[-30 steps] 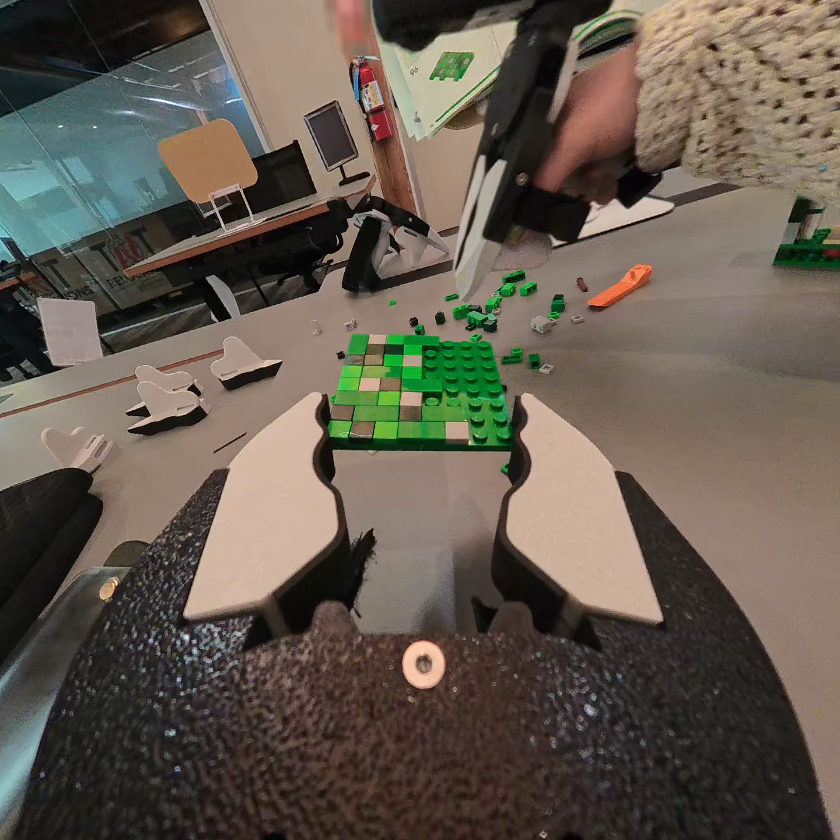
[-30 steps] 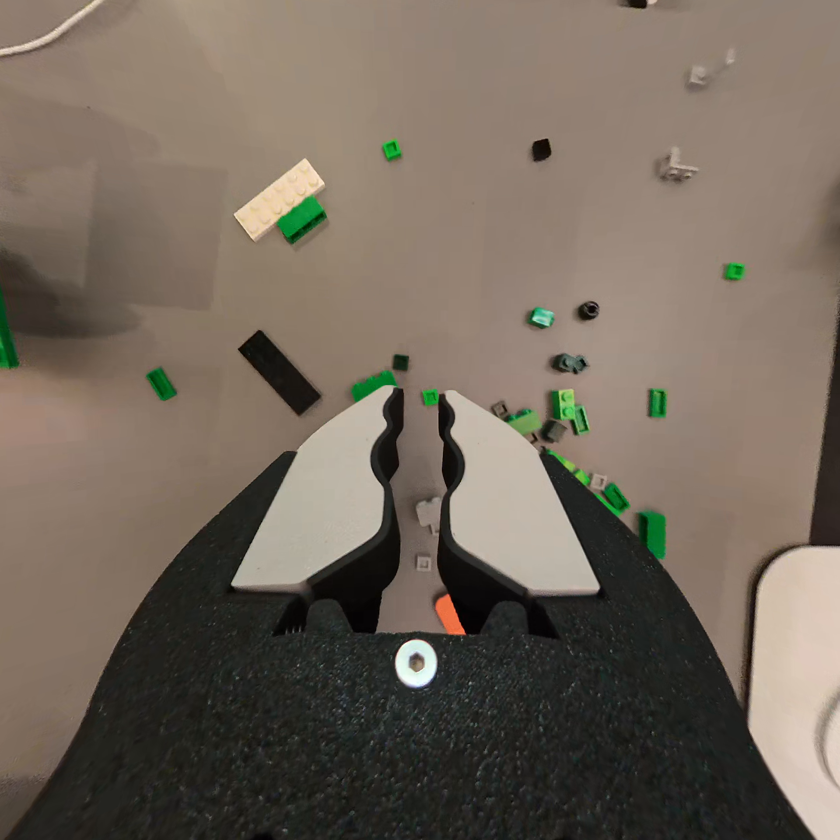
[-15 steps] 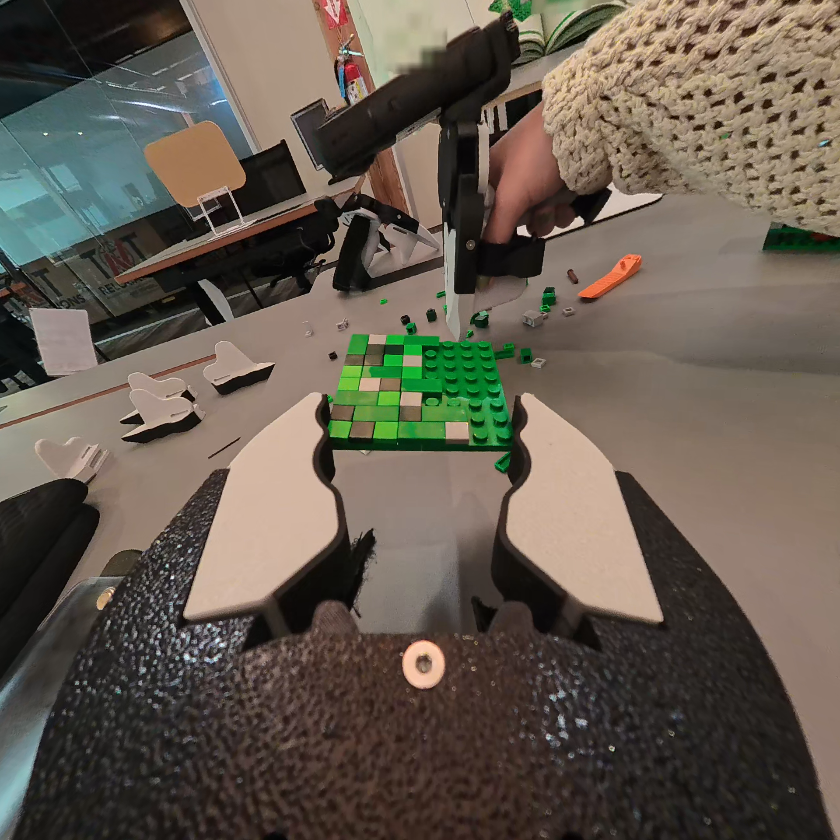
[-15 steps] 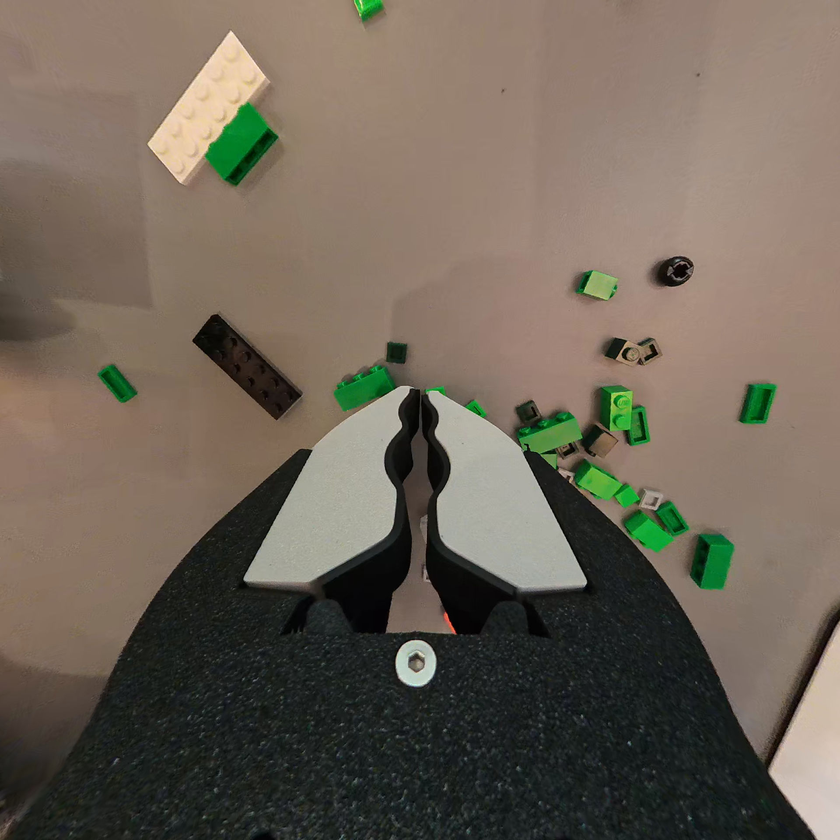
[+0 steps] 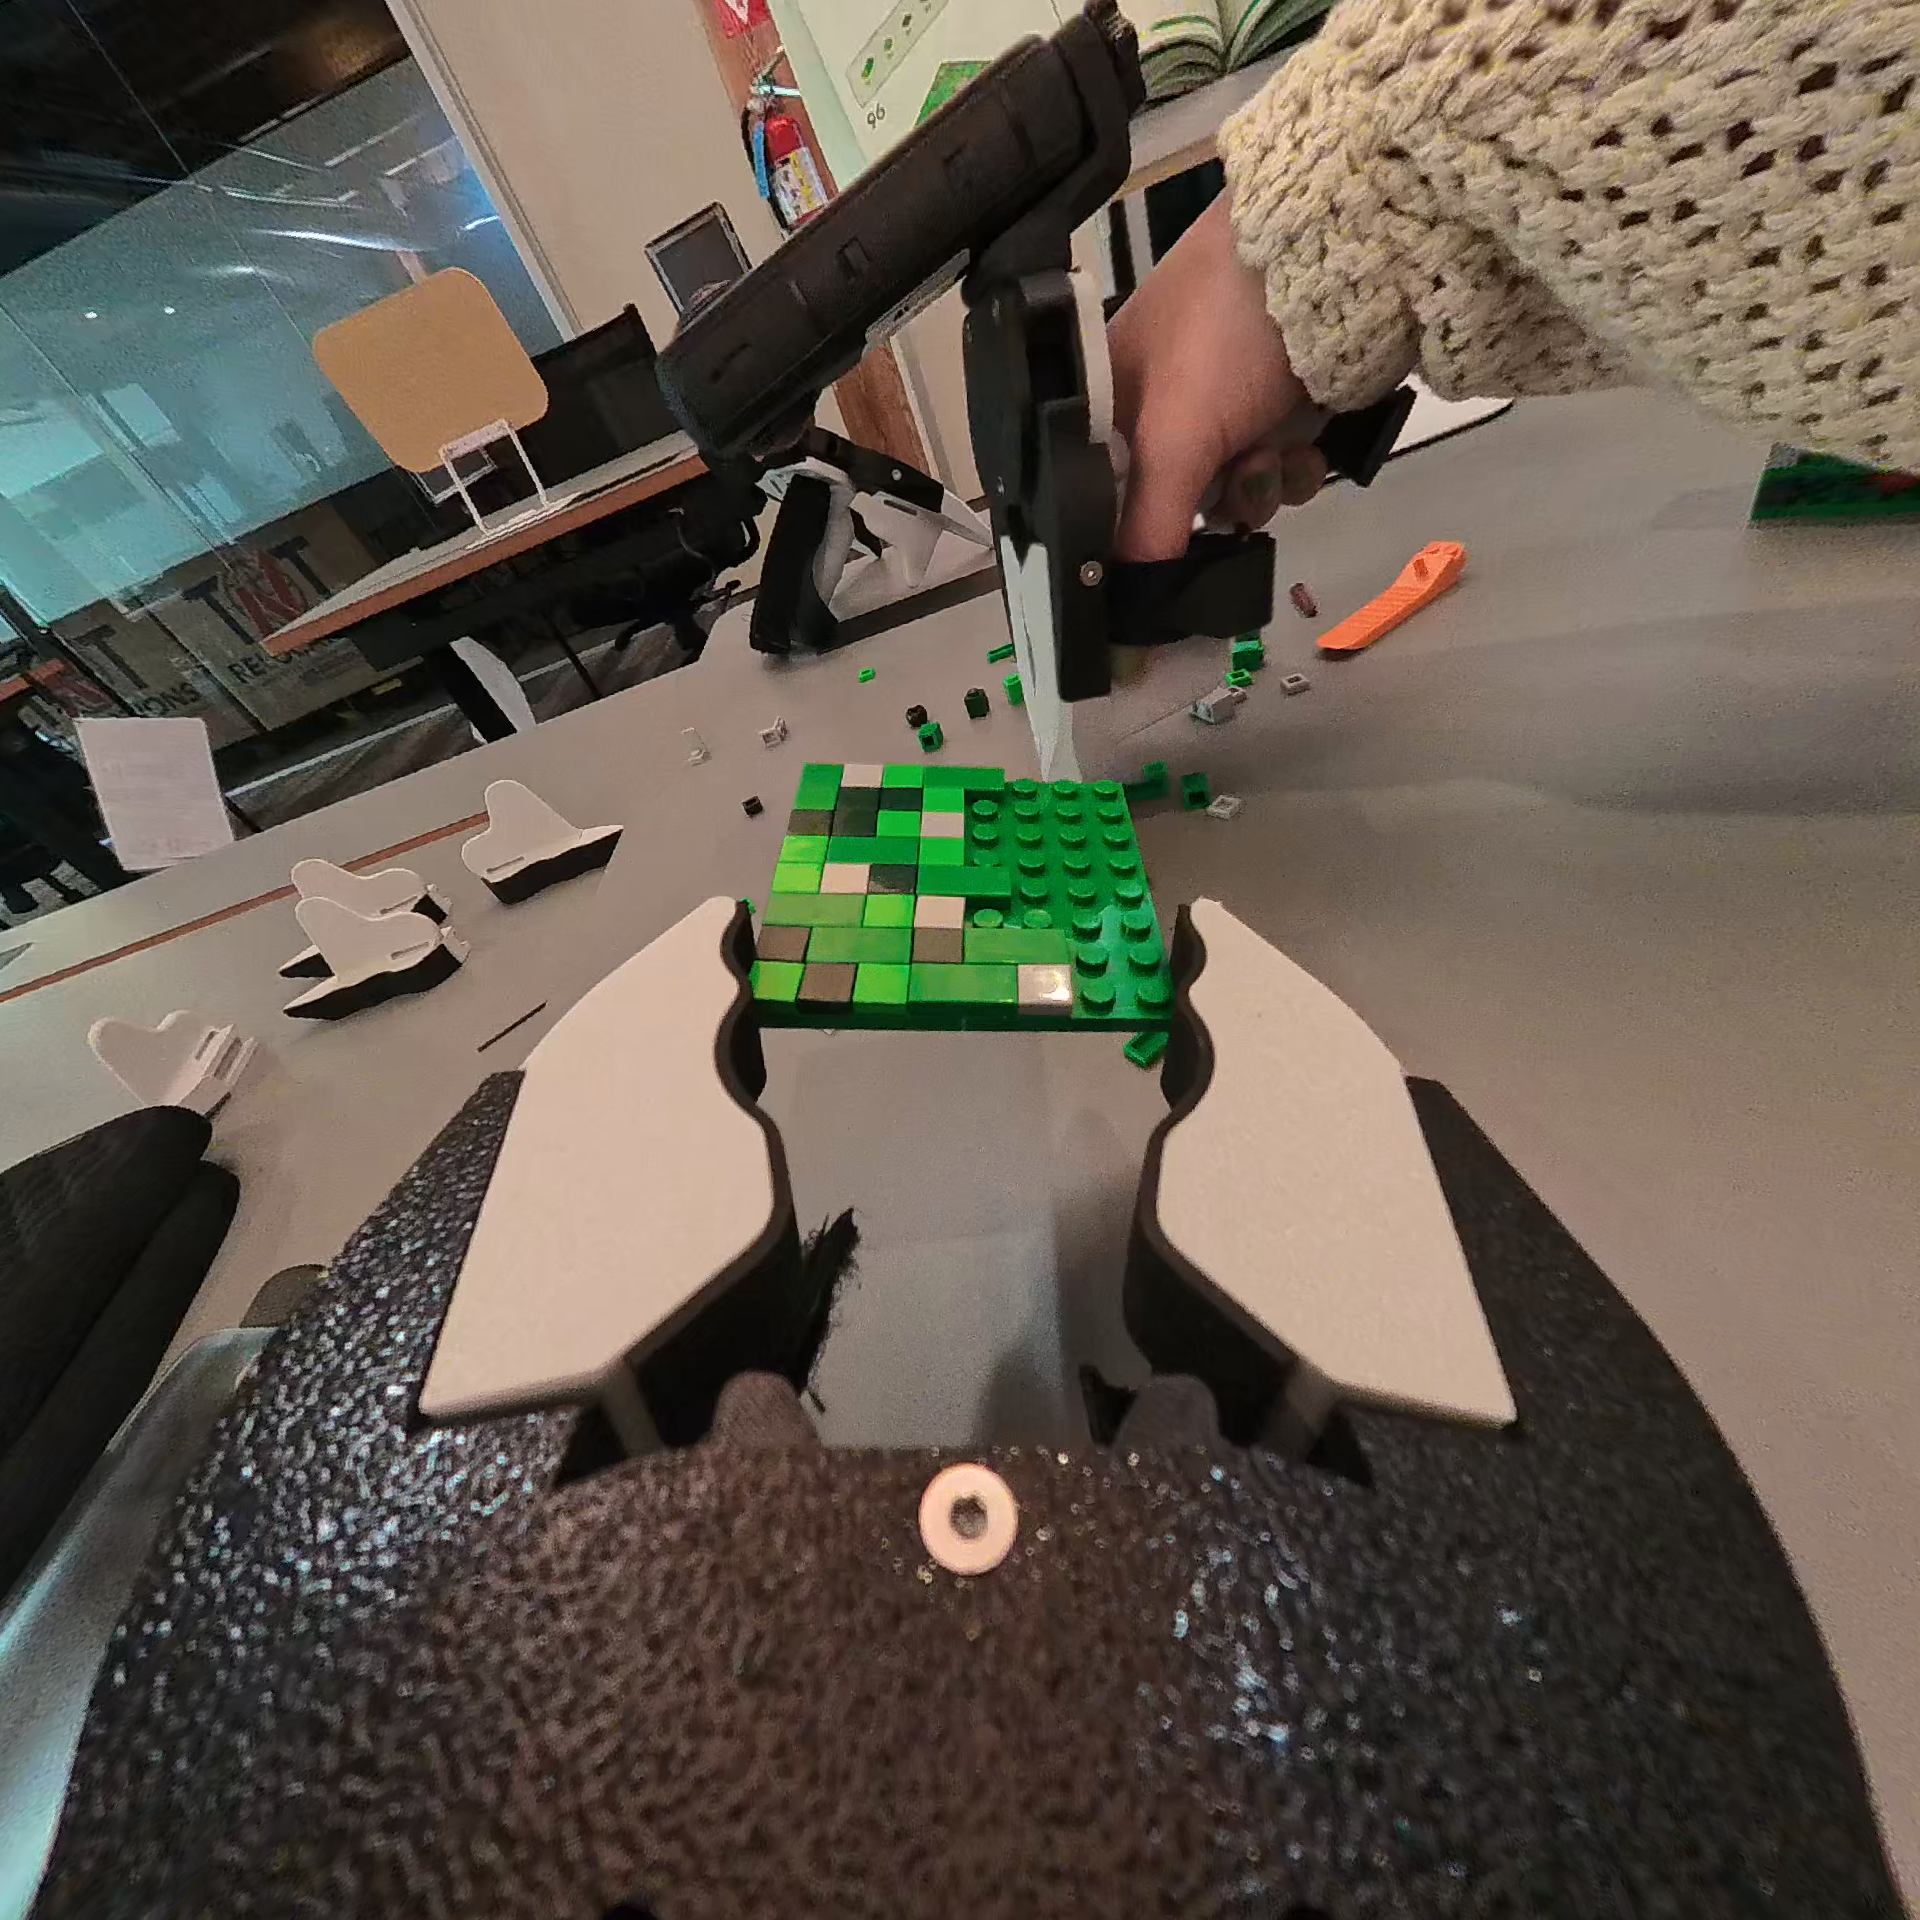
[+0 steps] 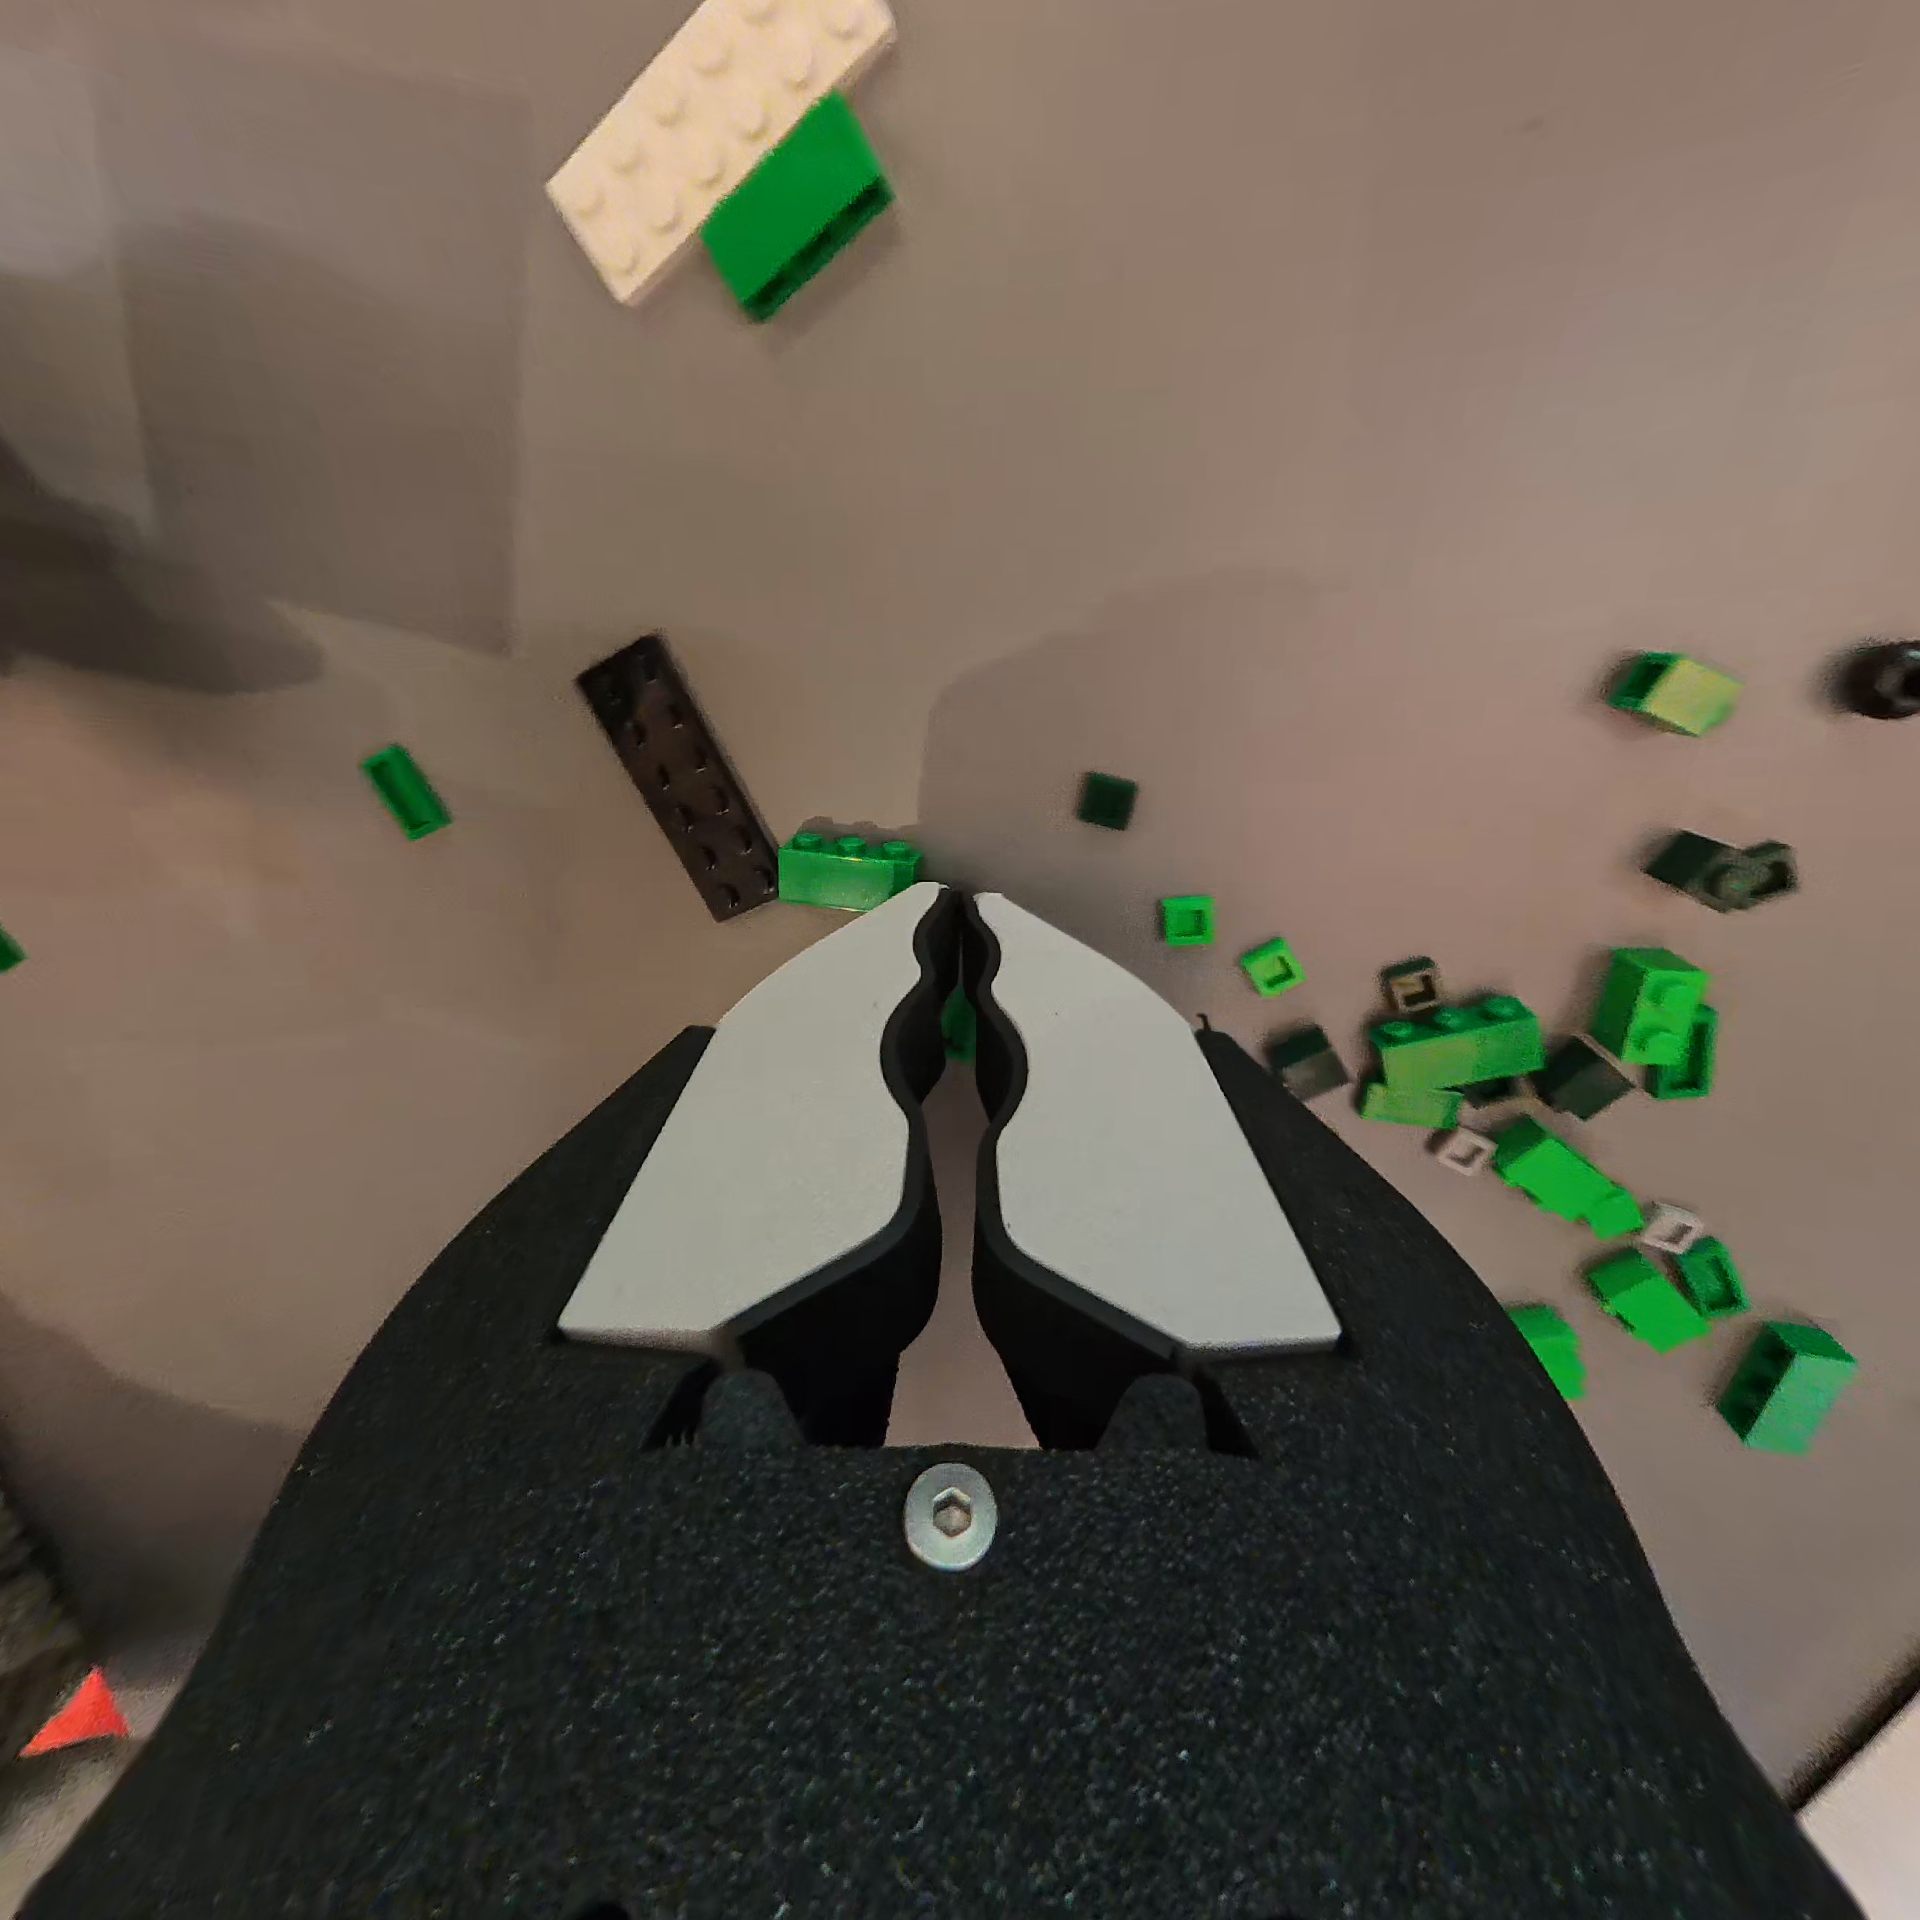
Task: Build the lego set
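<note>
Two grippers we log on one grey desk (image 5: 1558, 935). Item one: our left gripper (image 5: 961, 971), jaws spread wide, resting low with its tips at the two near corners of the green baseplate (image 5: 1101, 914); whether they touch it we cannot tell. The baseplate lies flat, its left part tiled in light green, dark green, grey and white, its right part bare studs. Item two: our right gripper (image 6: 958, 902), held in a hand (image 5: 1195, 416) with a cream knitted sleeve (image 5: 1558, 208), tips pointing down at the baseplate's far edge; jaws drawn nearly together, with something small and green (image 6: 956, 1023) glimpsed in the gap, though we cannot tell whether it is gripped or lies beneath. Item three: loose parts beyond the baseplate, namely a white plate (image 6: 717, 145) touching a green piece (image 6: 800, 208), a black plate (image 6: 681, 774), a green brick (image 6: 847, 868) just beside it, and a scatter of small green pieces (image 6: 1507, 1091). Item four: an orange separator tool (image 5: 1392, 597) towards the desk's far right.
</note>
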The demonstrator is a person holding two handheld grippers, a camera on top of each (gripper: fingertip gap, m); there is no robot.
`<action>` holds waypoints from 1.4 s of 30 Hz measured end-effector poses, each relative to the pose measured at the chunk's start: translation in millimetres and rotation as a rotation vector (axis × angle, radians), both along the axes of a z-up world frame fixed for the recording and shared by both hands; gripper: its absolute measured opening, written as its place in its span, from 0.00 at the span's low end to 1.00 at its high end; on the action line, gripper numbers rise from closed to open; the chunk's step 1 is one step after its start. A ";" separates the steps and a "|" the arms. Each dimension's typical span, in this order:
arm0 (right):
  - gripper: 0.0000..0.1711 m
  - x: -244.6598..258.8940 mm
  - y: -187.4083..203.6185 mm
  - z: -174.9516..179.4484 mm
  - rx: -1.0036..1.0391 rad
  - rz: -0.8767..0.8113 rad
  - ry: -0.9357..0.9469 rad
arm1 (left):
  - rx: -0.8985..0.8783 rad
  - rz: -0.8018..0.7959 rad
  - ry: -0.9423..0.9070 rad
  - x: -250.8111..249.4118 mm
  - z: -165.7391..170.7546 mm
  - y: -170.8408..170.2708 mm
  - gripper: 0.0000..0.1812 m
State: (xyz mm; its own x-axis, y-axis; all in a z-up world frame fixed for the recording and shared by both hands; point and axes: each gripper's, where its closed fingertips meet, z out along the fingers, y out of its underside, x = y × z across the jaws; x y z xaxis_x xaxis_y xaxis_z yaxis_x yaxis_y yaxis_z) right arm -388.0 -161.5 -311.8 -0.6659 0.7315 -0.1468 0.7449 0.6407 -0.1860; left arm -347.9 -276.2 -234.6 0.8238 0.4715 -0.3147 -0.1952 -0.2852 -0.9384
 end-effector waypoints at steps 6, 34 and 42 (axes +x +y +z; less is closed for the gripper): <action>0.00 9.7 -8.2 7.8 -0.005 0.058 0.013 | 0.002 0.005 0.000 -0.5 0.2 -0.5 0.42; 0.12 -38.5 9.6 3.6 0.062 -0.141 0.038 | -0.040 0.009 0.022 1.2 -4.1 1.6 0.42; 0.04 -33.2 8.2 0.2 0.076 -0.094 0.033 | -0.052 0.012 0.025 1.2 -5.4 1.9 0.42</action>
State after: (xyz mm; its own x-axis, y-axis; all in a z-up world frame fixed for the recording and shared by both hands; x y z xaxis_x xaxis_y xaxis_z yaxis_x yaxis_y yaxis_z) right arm -421.3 -153.3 -311.6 -0.5976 0.7989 -0.0681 0.7965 0.5817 -0.1649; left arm -346.7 -274.4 -239.9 0.8098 0.4640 -0.3592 -0.2143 -0.3360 -0.9172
